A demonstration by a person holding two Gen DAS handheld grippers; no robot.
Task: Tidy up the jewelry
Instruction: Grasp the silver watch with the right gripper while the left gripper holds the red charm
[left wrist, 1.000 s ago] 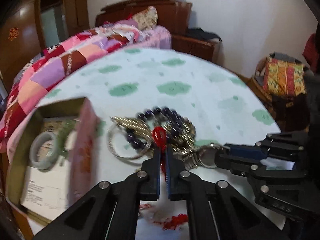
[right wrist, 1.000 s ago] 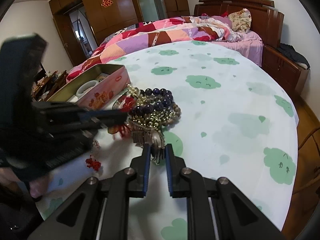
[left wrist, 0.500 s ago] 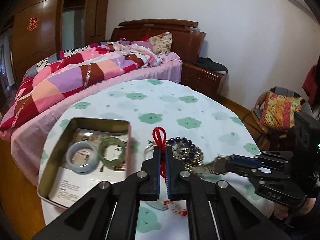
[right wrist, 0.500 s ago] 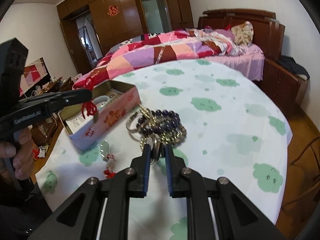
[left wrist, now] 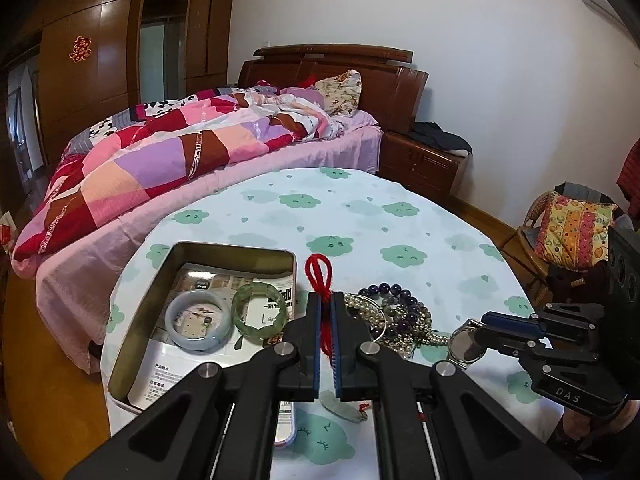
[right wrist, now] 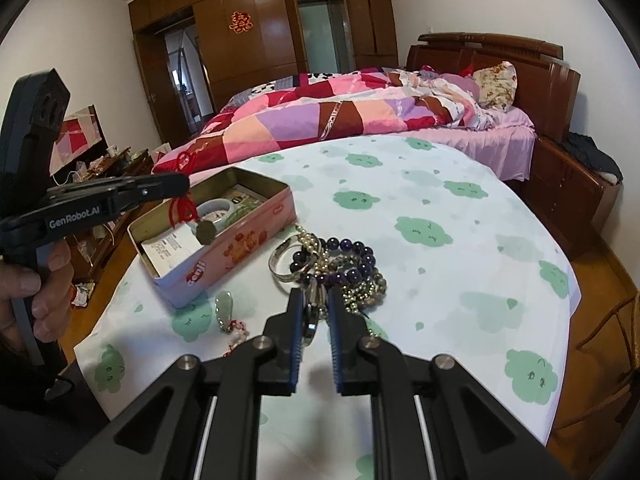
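My left gripper point(left wrist: 327, 300) is shut on a red cord point(left wrist: 319, 276); in the right wrist view the left gripper point(right wrist: 176, 184) holds it over the pink tin point(right wrist: 240, 254), with a greenish pendant point(right wrist: 206, 232) dangling from the cord. The tin point(left wrist: 132, 336) holds a pale blue bangle point(left wrist: 198, 325) and a green bangle point(left wrist: 259, 312). My right gripper point(right wrist: 316, 300) is shut on a silver wristwatch point(right wrist: 314, 308), also seen in the left wrist view point(left wrist: 466, 346). A pile of bead bracelets point(right wrist: 340, 268) lies beside the tin.
A second jade pendant with red cord point(right wrist: 226, 312) lies on the cloud-print tablecloth point(right wrist: 440, 216) in front of the tin. A bed with a patchwork quilt point(left wrist: 160, 160) stands behind the round table. A chair with a patterned cushion point(left wrist: 572, 228) stands at the right.
My left gripper lifted the red-cord pendant out of the jewelry pile and carried it left over the tin. My right gripper stayed shut on the watch by the pile.
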